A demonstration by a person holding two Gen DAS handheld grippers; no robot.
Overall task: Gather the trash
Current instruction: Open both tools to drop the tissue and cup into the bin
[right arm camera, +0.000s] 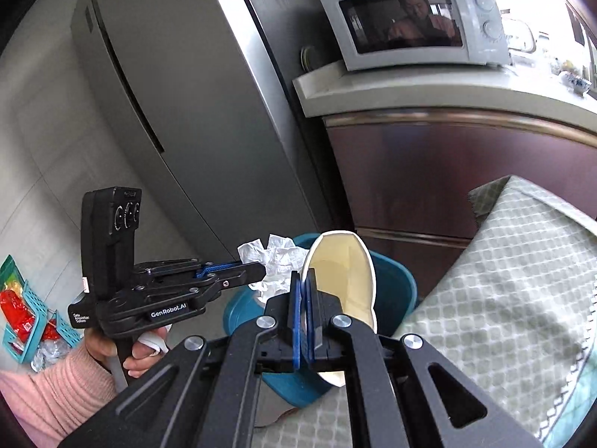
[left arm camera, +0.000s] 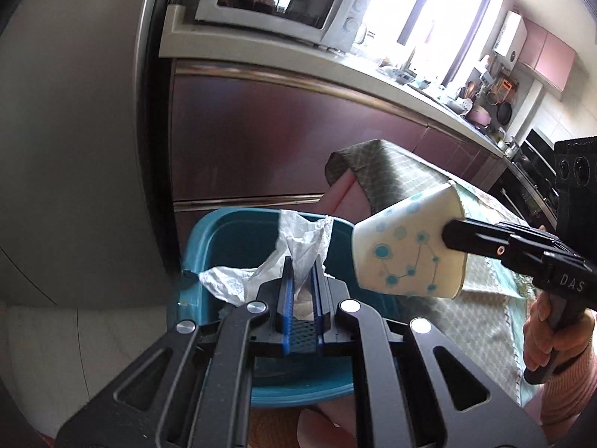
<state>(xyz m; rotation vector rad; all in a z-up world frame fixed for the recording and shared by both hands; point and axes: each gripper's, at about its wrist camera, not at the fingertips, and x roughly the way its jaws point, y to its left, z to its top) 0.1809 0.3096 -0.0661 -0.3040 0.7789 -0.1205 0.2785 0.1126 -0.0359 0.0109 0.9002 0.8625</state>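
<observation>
I am holding both loads over the teal bin [left arm camera: 238,231]: my left gripper [left arm camera: 303,272] is pinching the crumpled tissue [left arm camera: 298,239], my right gripper [right arm camera: 306,283] is clamping the paper cup [right arm camera: 347,272] by its rim. Next, I judge, I am letting both go so they drop inside the bin beside the desk [right arm camera: 503,280].

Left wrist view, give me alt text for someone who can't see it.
The left tongs pinch a crumpled white tissue above a teal bin, while the right tongs hold a dotted paper cup beside it by its rim. Behind are maroon cabinets, a microwave and a table under a checked cloth.
</observation>
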